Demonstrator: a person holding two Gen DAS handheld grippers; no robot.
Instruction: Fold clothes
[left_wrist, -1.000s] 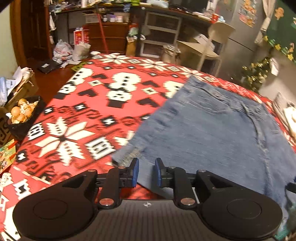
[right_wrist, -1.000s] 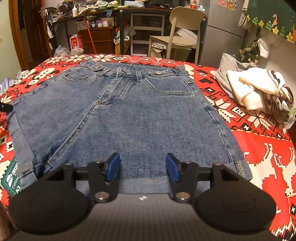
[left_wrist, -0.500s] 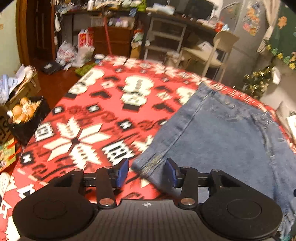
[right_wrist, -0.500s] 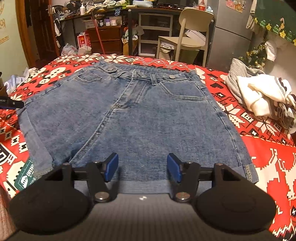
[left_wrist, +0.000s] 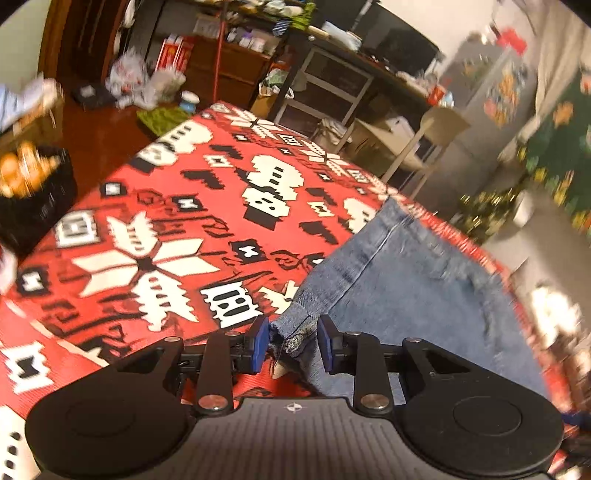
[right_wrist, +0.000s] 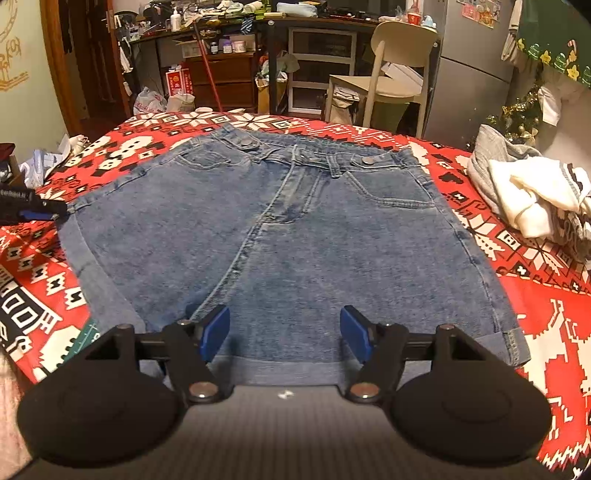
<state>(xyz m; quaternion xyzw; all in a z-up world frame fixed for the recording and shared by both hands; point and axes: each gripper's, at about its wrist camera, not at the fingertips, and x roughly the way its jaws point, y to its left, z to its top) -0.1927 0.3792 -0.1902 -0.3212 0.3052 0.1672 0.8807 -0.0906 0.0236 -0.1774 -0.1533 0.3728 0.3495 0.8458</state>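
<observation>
Blue denim shorts (right_wrist: 288, 236) lie flat, front up, on a red patterned table cover (right_wrist: 535, 280), waistband at the far side. My right gripper (right_wrist: 284, 334) is open, hovering over the near hem of the shorts. My left gripper (left_wrist: 291, 341) is open, with the frayed left hem corner of the shorts (left_wrist: 291, 325) lying between its blue pads; the pads do not press on it. The left gripper's tip also shows at the left edge of the right wrist view (right_wrist: 37, 212), beside that corner.
A heap of grey and white clothes (right_wrist: 528, 192) lies at the table's right side. A cream chair (right_wrist: 384, 77) and cluttered shelves stand beyond the far edge. A black basket with orange things (left_wrist: 29, 184) sits on the floor at the left.
My left gripper has opened wider and moved up to the shorts' hem corner, which now sits between its pads. The right gripper has barely moved and stays open.
</observation>
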